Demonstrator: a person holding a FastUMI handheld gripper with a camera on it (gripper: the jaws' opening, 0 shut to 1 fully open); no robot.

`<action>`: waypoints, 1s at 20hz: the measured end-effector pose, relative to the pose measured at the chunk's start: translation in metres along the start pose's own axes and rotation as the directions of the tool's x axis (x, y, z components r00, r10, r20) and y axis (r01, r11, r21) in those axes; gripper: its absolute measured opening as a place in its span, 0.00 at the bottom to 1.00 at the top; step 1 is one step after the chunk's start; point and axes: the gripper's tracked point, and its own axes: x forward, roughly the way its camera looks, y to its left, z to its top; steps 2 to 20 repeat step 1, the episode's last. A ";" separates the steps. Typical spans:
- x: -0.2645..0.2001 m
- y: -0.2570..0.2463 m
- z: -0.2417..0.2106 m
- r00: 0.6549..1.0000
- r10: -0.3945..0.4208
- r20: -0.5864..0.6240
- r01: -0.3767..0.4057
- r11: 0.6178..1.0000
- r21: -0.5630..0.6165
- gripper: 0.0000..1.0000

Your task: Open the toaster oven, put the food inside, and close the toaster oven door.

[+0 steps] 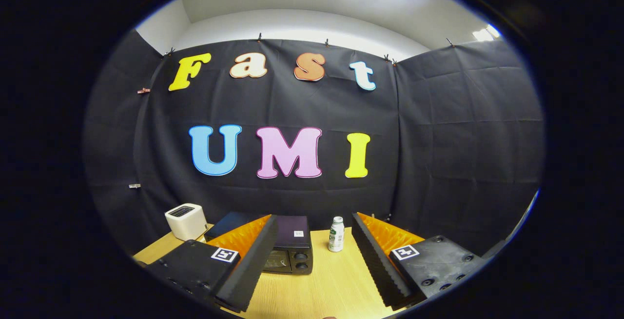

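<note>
- Closest in, the gripper (pixel 312 265) hangs above the wooden table (pixel 317 285) with its two fingers spread wide apart and nothing between them.
- Just past the left finger sits the toaster oven (pixel 288 250), dark, with two knobs on its front. That finger covers part of the door; what shows of the glass looks upright and closed, but I would not swear to it.
- Ahead and between the fingers, a little right of the oven, a small white bottle (pixel 336 234) stands upright on the table.
- Left of the oven, further back, a white toaster (pixel 185 221) sits by the table's far corner, with a dark flat box (pixel 229 222) beside it.
- Behind it all hangs the black cloth wall (pixel 438 138).
- I can't pick out any food, neither on the table nor through the glass.
- A closed door with free fingers fits either end of the job: door yet to be opened, or shut again with the food inside. No telling which from here.
</note>
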 end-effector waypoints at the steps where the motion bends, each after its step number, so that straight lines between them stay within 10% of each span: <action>1: 0.000 0.002 0.000 1.000 0.003 0.000 -0.003 1.000 0.006 0.98; 20: 0.000 0.002 0.000 1.000 0.003 0.000 -0.003 1.000 0.006 0.98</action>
